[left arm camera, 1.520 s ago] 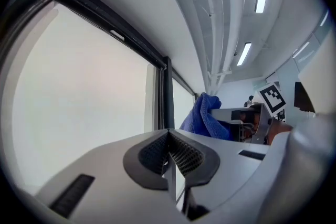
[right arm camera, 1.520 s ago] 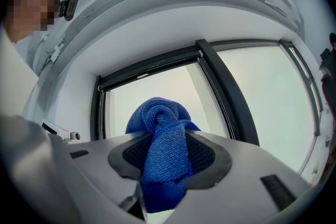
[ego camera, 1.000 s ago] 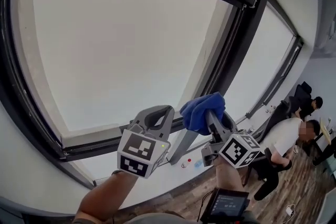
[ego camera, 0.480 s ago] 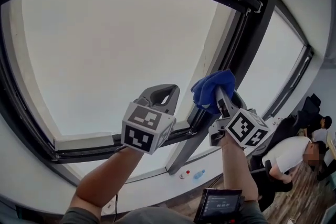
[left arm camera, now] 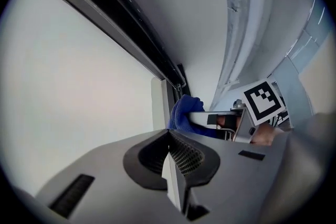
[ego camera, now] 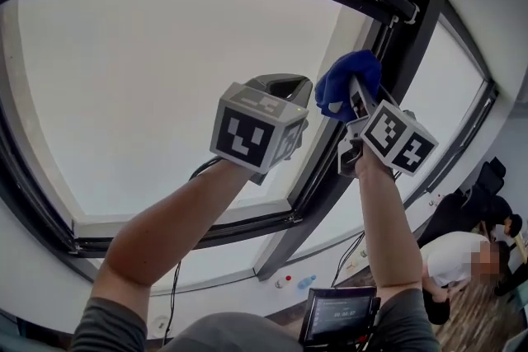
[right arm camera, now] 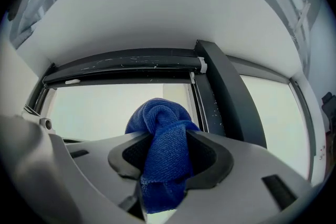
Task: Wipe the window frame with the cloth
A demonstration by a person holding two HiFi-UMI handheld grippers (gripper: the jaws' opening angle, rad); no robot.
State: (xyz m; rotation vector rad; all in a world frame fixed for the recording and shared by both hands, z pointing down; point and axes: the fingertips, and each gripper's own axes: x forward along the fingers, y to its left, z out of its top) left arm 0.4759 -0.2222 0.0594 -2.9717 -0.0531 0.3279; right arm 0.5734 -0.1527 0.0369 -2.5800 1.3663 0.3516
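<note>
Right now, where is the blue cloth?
The blue cloth is pinched in the right hand-held gripper. It is held up high on the right of the head view, next to the dark upright post of the window frame.

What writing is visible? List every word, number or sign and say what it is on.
Screen at the bottom of the head view: a row of characters, too small and blurred to read.
Marker cubes: black-and-white square patterns only, no letters.
Nothing else carries text.
</note>
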